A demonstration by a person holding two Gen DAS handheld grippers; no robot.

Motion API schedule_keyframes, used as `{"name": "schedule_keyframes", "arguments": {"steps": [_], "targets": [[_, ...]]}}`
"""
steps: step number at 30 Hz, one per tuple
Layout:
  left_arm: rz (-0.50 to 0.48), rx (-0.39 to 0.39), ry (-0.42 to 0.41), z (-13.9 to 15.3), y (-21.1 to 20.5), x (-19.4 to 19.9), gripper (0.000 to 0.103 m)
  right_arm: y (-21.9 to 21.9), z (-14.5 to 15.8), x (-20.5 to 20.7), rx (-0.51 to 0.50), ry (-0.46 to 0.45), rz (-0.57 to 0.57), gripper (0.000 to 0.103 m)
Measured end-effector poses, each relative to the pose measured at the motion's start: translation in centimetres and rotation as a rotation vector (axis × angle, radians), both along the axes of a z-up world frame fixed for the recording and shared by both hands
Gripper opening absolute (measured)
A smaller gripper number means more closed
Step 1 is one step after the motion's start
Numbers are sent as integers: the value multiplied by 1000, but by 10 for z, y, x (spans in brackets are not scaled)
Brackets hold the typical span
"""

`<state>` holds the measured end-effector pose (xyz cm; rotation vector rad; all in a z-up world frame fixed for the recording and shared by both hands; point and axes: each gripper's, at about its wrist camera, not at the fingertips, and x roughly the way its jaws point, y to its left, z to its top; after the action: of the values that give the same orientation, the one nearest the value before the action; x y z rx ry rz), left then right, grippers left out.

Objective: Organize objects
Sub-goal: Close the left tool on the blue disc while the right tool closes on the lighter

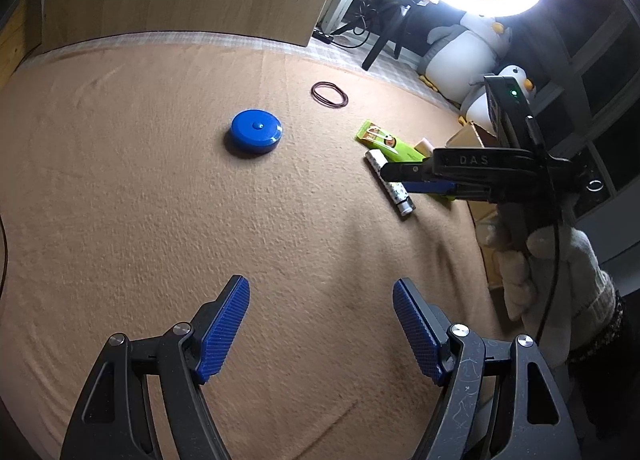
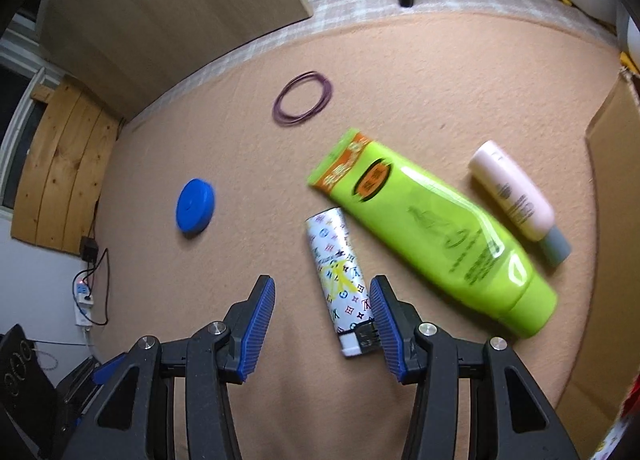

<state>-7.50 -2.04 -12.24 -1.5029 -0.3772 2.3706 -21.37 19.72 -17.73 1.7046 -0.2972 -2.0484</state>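
The left claw (image 1: pixel 321 326) hangs spread wide over the peach fleece cloth (image 1: pixel 160 220) with nothing between its ribbed blue pads (image 1: pixel 224 330). From its view, a round blue plastic disc (image 1: pixel 256 133) lies at about 11 o'clock, well apart from the claw, and a loop of thin dark purple rubber bands (image 1: pixel 329 94) lies farther off at 12 o'clock.

The right claw (image 2: pixel 322 330) is also spread, hovering low over the cloth. A white lighter printed with coloured monograms (image 2: pixel 340 282) lies just at 1 o'clock from it, the lighter's metal head close beside the right pad; whether they touch cannot be told. A lime-green squeeze tube with an orange label (image 2: pixel 432 230) lies slantwise at 2 o'clock, its crimped end just beside the lighter's far end. A pale pink bottle with a grey cap (image 2: pixel 516 196) lies beside the tube, farther toward 2 o'clock, near a brown cardboard box (image 2: pixel 616 220) at 3 o'clock.
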Motion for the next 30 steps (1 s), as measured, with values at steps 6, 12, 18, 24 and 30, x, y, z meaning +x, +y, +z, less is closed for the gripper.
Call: {"name": "schedule_keyframes", "arguments": {"steps": [6,12,18,24,30], "targets": [[33,-49,18,-5,-8,-24,77,-8,6,13,74,79,-26,46],[67,-127,49,-14,-12,-77,77,-18,6,24,149,158,-26,46],[45,-214,31,-35,1,-121,77,-24,5,24,200,192,-24,46],[40,-258,13,-50,8,-146,76,-27,0,20,214,179,-20,46],[35,-274,16,-53,12,-159,69,-31,0,19,230,179,-13,44]]}}
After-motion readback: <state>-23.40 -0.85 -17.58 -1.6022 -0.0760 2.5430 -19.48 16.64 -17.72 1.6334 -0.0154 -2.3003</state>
